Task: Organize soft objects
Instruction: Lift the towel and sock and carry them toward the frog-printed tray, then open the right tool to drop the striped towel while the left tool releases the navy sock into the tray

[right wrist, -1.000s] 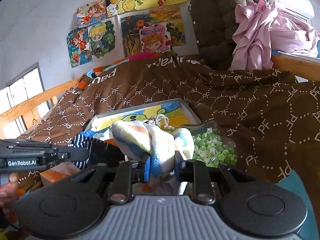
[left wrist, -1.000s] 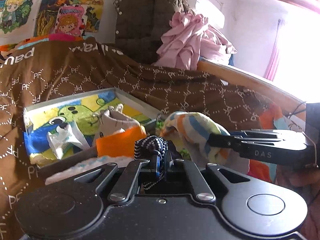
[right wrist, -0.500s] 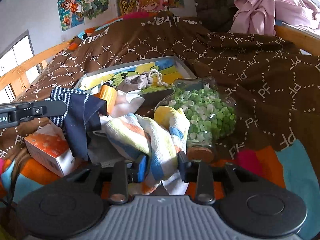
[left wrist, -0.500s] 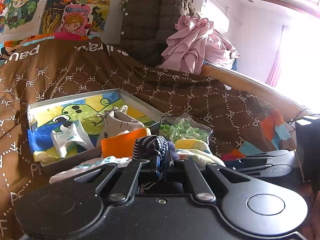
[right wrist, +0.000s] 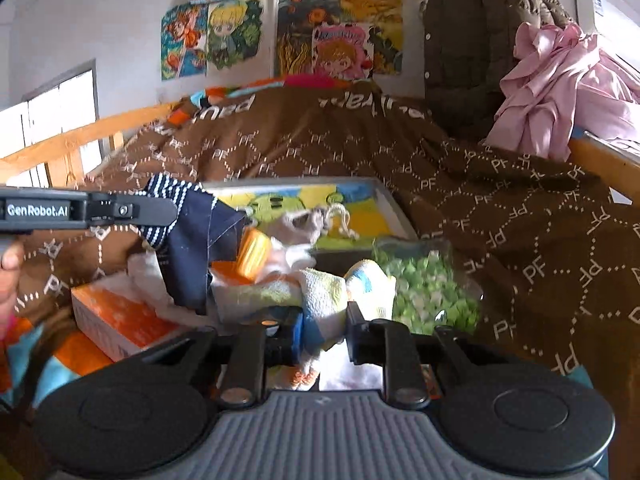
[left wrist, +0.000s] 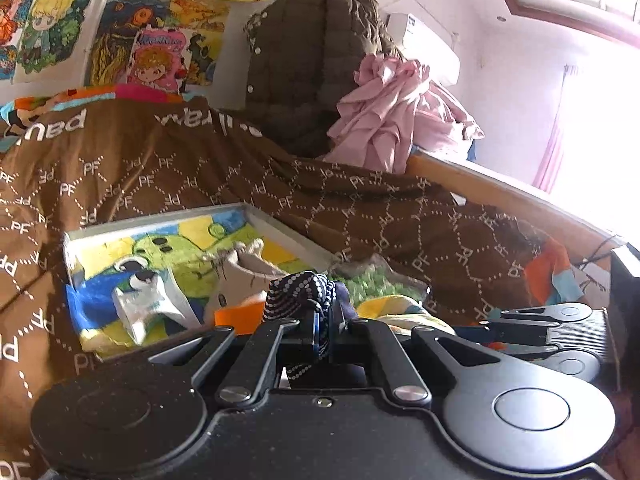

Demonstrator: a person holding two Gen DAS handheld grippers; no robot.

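My left gripper (left wrist: 323, 330) is shut on a navy cloth with white dotted stripes (left wrist: 298, 292); the cloth hangs from it in the right wrist view (right wrist: 192, 240), held above the bed. My right gripper (right wrist: 322, 332) is shut on a striped pastel towel (right wrist: 320, 292), low over the bed beside a clear bag of green pieces (right wrist: 428, 288). A shallow tray with a cartoon picture (left wrist: 160, 248) lies ahead; in it are a grey drawstring pouch (left wrist: 248, 268) and a white wrapper (left wrist: 140, 308).
An orange tissue box (right wrist: 116, 316) lies at the left. An orange roll (right wrist: 252, 256) sits by the tray. A brown quilt (right wrist: 520, 220) covers the bed. A brown jacket (left wrist: 312, 80) and pink clothes (left wrist: 400, 120) are piled behind. Wooden rails edge the bed.
My right gripper dipped toward the bed with the towel, then tilted back up. My left gripper stayed shut on the navy cloth and rose slightly.
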